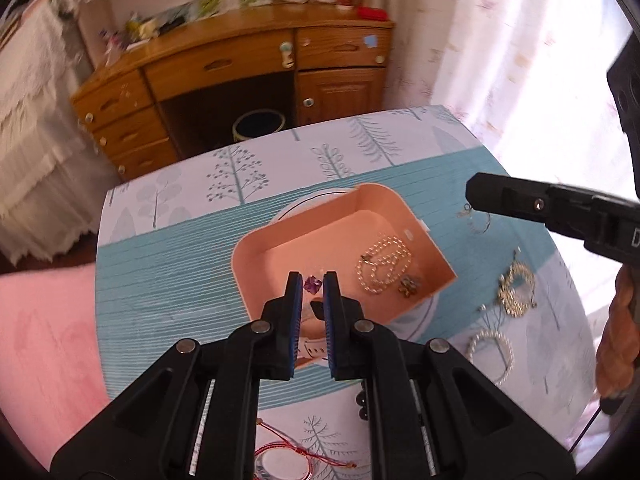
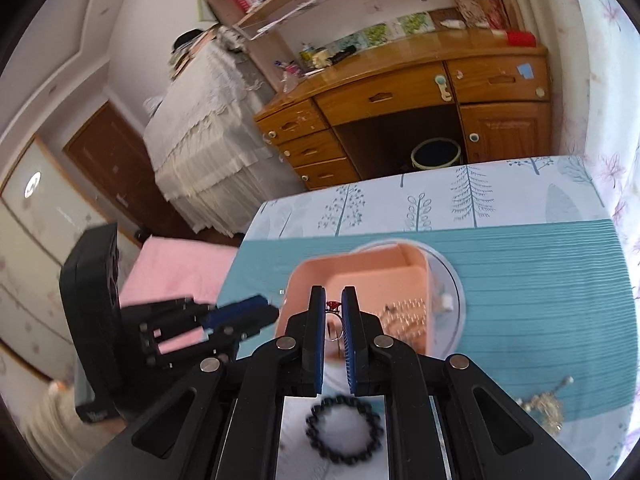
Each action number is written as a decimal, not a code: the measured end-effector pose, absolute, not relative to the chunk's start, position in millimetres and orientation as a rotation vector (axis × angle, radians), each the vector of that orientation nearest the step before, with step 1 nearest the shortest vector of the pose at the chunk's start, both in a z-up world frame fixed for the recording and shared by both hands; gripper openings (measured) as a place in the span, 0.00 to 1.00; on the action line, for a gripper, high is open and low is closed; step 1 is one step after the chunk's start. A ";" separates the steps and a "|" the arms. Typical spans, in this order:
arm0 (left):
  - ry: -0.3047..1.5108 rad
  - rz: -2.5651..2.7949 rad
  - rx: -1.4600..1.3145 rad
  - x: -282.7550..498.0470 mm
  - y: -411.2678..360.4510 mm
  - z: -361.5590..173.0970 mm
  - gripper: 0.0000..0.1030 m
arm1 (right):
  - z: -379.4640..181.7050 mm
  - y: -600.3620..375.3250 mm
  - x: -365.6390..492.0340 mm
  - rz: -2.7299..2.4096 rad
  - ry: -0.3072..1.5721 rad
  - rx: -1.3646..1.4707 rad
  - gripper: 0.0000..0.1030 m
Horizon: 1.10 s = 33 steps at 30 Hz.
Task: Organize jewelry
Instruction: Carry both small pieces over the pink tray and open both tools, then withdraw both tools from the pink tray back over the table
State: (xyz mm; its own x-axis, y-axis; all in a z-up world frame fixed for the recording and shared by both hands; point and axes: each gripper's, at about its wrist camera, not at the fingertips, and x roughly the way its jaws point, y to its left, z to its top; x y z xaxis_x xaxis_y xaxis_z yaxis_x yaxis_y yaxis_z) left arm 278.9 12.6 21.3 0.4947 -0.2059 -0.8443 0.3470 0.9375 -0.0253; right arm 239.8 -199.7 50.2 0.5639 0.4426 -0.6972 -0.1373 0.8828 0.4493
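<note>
The peach box [image 1: 304, 236] looks like smooth matt plastic, holding a glossy pearl-bead strand [image 1: 384, 266]. The tabletop's cloth [image 1: 168, 264] is printed, finely ribbed — the black bead bracelet [image 2: 345, 429] near its front edge shines. The desk [image 1: 248, 60] beyond is varnished wood.

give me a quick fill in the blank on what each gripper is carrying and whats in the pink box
1. The right gripper pinches a ring set with a ____ stone.
2. The left gripper holds a small ____ gem.
3. The pearl necklace lies inside the ____ box.
4. The black bead bracelet lies ____ the box.

Missing words: red; purple; pink; outside
</note>
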 end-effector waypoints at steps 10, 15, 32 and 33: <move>1.064 -0.285 0.109 284.5 28.3 -1.0 0.09 | 32.7 -193.7 258.7 0.311 0.956 0.365 0.15; 1.072 -0.289 0.082 268.9 39.6 0.6 0.09 | 24.2 -192.3 235.8 0.313 0.964 0.320 0.15; 1.110 -0.276 -0.013 154.1 100.0 -16.2 0.30 | -19.5 -188.3 97.7 0.323 1.027 0.218 0.15; 1.109 -0.270 -0.025 147.2 105.0 -16.7 0.30 | -21.4 -188.6 88.7 0.319 1.027 0.209 0.15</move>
